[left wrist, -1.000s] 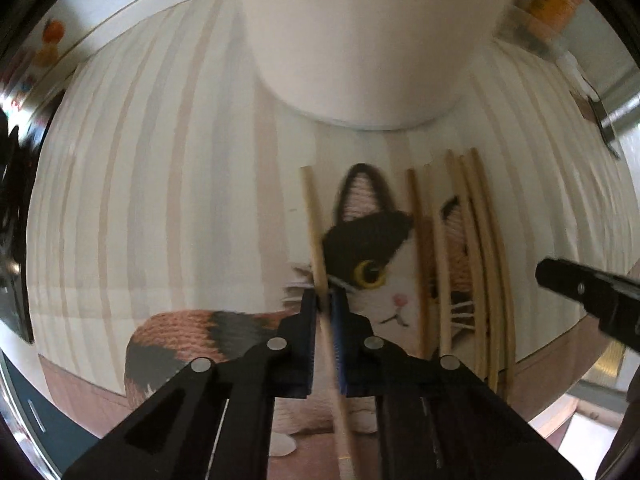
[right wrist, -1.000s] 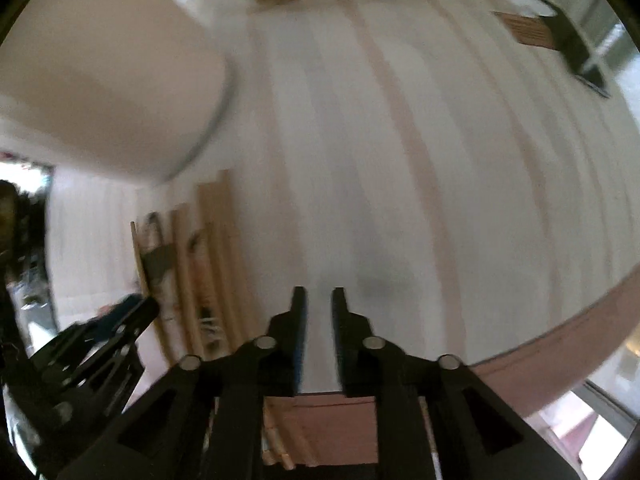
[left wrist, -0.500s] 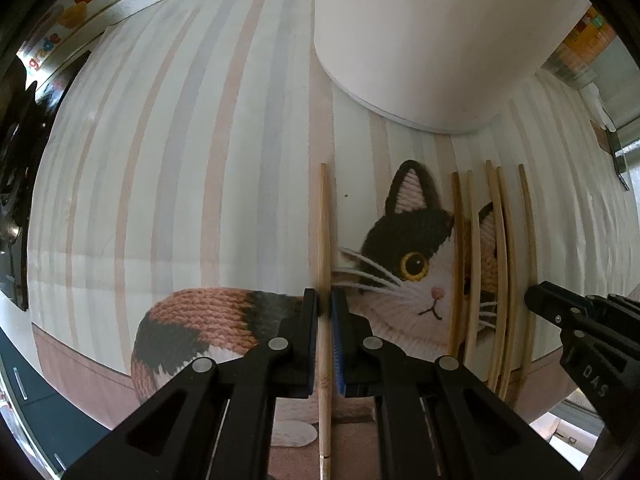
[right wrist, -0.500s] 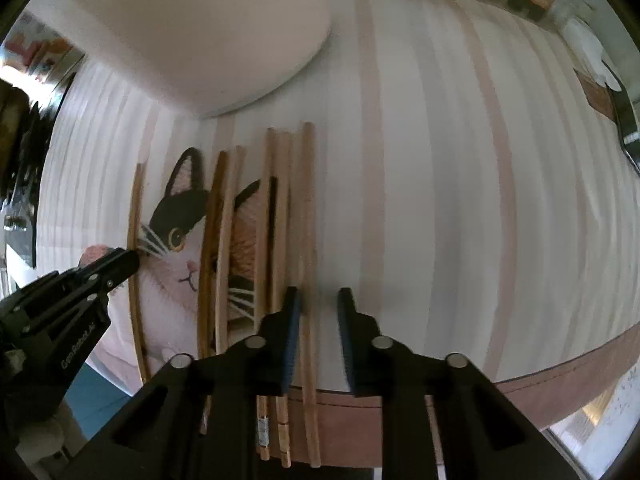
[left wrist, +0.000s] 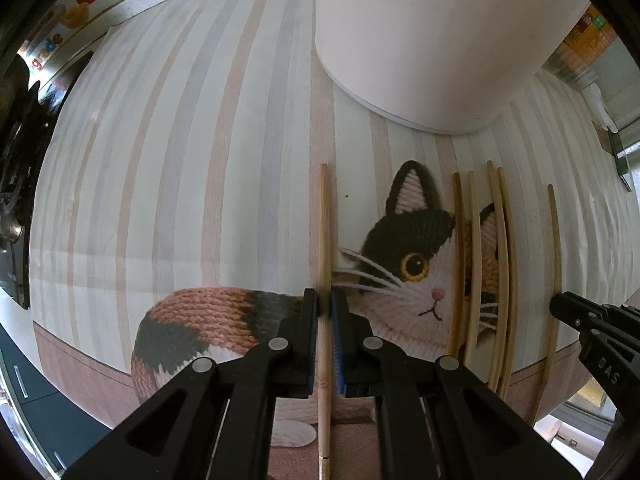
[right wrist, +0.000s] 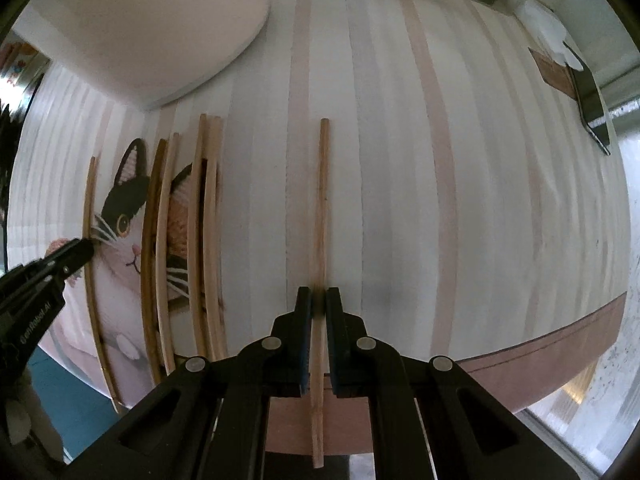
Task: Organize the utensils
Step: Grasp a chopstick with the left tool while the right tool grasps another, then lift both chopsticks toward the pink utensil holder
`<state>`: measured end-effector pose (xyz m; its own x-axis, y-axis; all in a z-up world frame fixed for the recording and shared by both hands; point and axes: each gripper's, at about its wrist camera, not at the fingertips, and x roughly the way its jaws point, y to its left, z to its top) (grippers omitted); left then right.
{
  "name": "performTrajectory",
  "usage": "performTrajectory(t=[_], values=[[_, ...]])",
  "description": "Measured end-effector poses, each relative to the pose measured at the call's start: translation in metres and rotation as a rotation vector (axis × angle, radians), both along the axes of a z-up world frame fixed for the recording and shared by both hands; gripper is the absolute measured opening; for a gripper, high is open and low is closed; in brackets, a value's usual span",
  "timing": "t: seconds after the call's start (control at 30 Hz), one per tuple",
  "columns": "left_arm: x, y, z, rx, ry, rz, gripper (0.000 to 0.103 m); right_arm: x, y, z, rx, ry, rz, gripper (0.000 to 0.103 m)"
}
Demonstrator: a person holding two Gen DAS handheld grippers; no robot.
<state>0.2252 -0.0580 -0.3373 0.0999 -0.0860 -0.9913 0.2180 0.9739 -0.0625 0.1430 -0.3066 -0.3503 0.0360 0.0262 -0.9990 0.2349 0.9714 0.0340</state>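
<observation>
My left gripper [left wrist: 324, 304] is shut on a wooden chopstick [left wrist: 324, 232] that points away along the striped cat-print mat [left wrist: 180, 160]. My right gripper [right wrist: 318, 300] is shut on another wooden chopstick [right wrist: 321, 200], to the right of the rest. Several more chopsticks [left wrist: 484, 264] lie side by side on the cat picture between the two grippers; they also show in the right wrist view [right wrist: 200, 220]. The right gripper shows at the right edge of the left wrist view [left wrist: 592, 324], and the left gripper at the left edge of the right wrist view [right wrist: 40, 280].
A large white round container [left wrist: 420, 40] stands on the mat just beyond the chopsticks, also seen in the right wrist view [right wrist: 140, 28]. A dark flat tool [right wrist: 588, 96] lies at the far right. The mat's pink front edge [right wrist: 520, 360] is close below the grippers.
My right gripper swung over to the chopsticks, closed on one and carried it rightward, apart from the group. My left gripper kept its chopstick and drew back from the container, straightening the stick.
</observation>
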Motion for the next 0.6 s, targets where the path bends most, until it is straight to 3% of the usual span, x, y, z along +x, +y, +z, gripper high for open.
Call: performTrajectory(t=[0.17,0.4,0.6], values=[[0.000,-0.001,0.002,0.009,-0.003,-0.003,0.005,0.006,0.005,0.001,-0.046,-0.003,0.008,0.008],[0.001,-0.002,0.001,0.012,-0.006,-0.001,0.005,0.017,0.062,-0.011,-0.027,-0.019,0.043,0.008],[0.000,-0.001,0.001,0.012,-0.004,-0.002,0.006,0.012,0.049,-0.004,-0.036,0.011,0.046,0.008]])
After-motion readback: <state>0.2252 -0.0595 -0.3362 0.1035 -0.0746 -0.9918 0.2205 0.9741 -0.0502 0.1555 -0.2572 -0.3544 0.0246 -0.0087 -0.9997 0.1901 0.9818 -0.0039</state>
